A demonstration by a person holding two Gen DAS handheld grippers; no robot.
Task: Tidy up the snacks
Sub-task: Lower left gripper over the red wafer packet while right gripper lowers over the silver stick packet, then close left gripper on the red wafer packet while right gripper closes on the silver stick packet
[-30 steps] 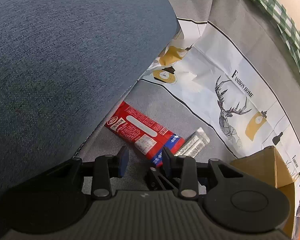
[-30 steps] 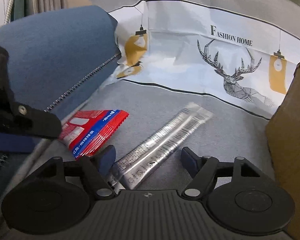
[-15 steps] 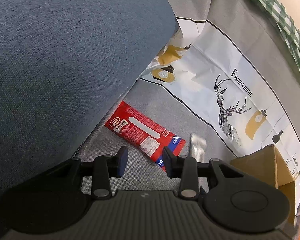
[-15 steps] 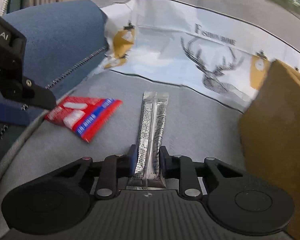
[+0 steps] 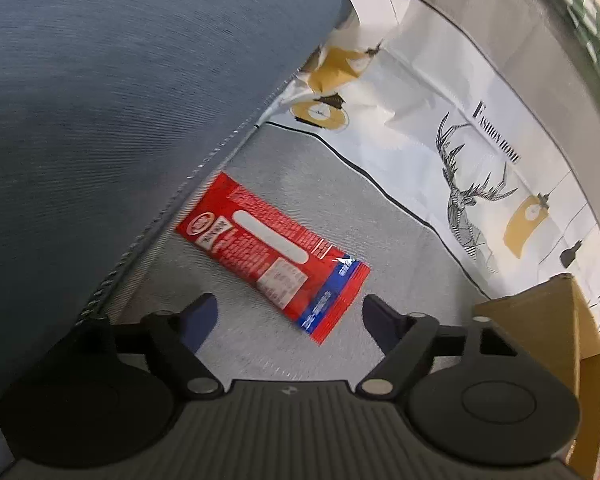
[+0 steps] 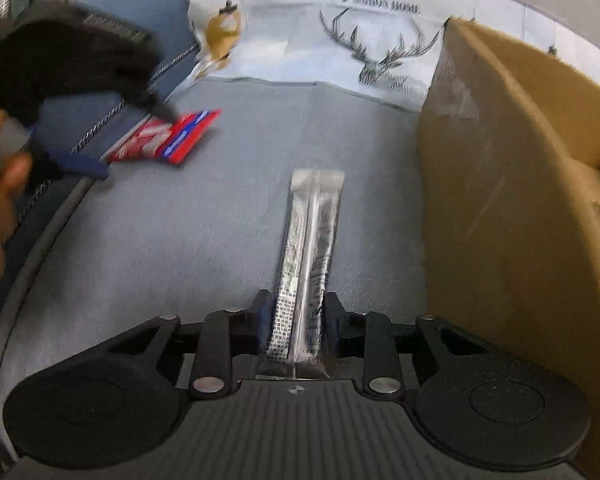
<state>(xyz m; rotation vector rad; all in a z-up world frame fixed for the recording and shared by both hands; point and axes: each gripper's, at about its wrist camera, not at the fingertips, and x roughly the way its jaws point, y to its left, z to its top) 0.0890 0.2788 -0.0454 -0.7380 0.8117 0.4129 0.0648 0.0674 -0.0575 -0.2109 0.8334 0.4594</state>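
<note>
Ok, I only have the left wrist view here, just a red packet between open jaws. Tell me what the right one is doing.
Observer: The right gripper is shut on a silver stick packet, held lengthwise between its jaws.
Operator: Say where the box sits from there.
Observer: The cardboard box stands just right of that packet, open side up.
Operator: Give me the red packet's position in that view.
Observer: The red packet lies far left against the blue cushion; the left gripper is just above it.
</note>
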